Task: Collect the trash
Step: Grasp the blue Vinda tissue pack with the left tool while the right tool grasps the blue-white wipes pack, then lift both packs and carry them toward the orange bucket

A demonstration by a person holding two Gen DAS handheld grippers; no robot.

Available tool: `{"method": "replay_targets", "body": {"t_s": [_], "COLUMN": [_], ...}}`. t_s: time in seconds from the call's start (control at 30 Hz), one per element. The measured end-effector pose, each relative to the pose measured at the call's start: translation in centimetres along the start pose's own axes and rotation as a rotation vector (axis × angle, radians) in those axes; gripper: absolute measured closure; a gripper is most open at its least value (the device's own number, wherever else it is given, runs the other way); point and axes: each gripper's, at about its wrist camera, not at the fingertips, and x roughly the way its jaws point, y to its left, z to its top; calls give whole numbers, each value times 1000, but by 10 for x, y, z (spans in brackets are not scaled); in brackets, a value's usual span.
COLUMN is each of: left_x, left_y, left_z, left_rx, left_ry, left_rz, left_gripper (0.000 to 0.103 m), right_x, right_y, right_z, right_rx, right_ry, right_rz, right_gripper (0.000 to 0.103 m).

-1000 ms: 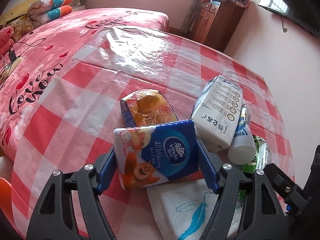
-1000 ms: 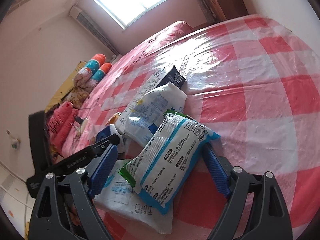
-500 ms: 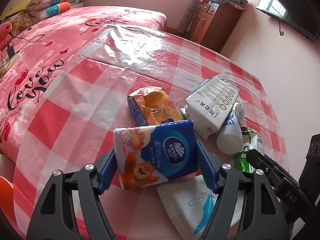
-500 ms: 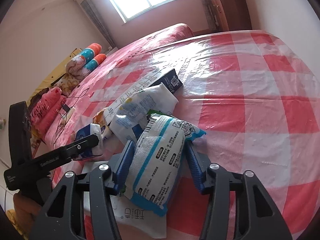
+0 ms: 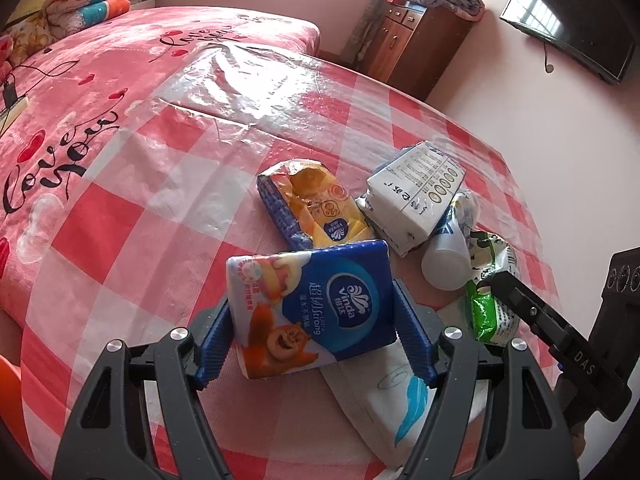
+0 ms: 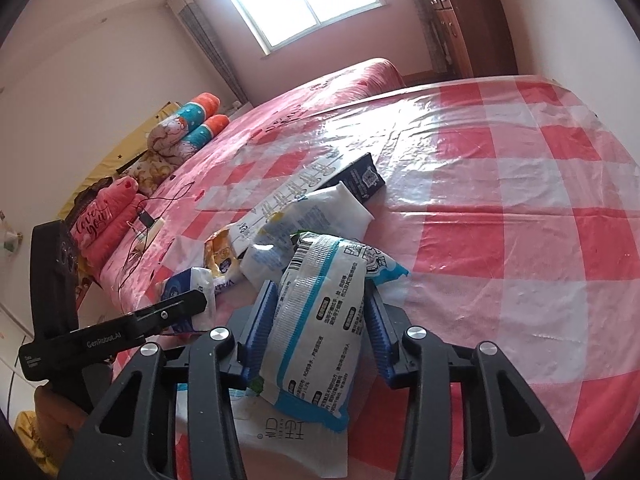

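Note:
My left gripper (image 5: 312,332) is shut on a blue Vinda tissue pack (image 5: 308,308) held just above the checked table. My right gripper (image 6: 318,320) is shut on a white and blue snack bag (image 6: 320,320), squeezed between its blue pads. In the left wrist view, a yellow tissue pack (image 5: 312,204), a white carton (image 5: 416,196), a white bottle (image 5: 448,256) and a green wrapper (image 5: 492,304) lie beyond my left gripper. A flat white packet (image 5: 392,400) lies under it. The right gripper's finger (image 5: 552,328) shows at right.
The table has a red and white checked cover (image 6: 500,240) under clear plastic. A pink bed (image 5: 80,80) with rolled pillows lies to the left. A wooden cabinet (image 5: 416,40) and a wall television (image 5: 572,20) stand behind. A dark box (image 6: 360,178) lies on the table.
My right gripper has closed from wide open onto the white and blue snack bag and lifted it. My left gripper still holds the tissue pack and has drawn back slightly.

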Motion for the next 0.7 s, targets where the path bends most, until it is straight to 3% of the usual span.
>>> {"method": "replay_targets", "body": {"t_s": [0.53,0.7], "left_x": [-21,-31], "left_y": [13,18], "left_z": [-13,-18], "left_rx": [-1,6], "left_ry": [-22,-35], "left_rz": [-47,-49], "left_gripper": [30,30], "right_x": [-6,-13], "right_y": [4,6], "right_z": [-1,-4], "right_rx": [-19,8], "right_ry": [-37,-64], "right_rz": [3,64], "right_gripper": [62,62]}}
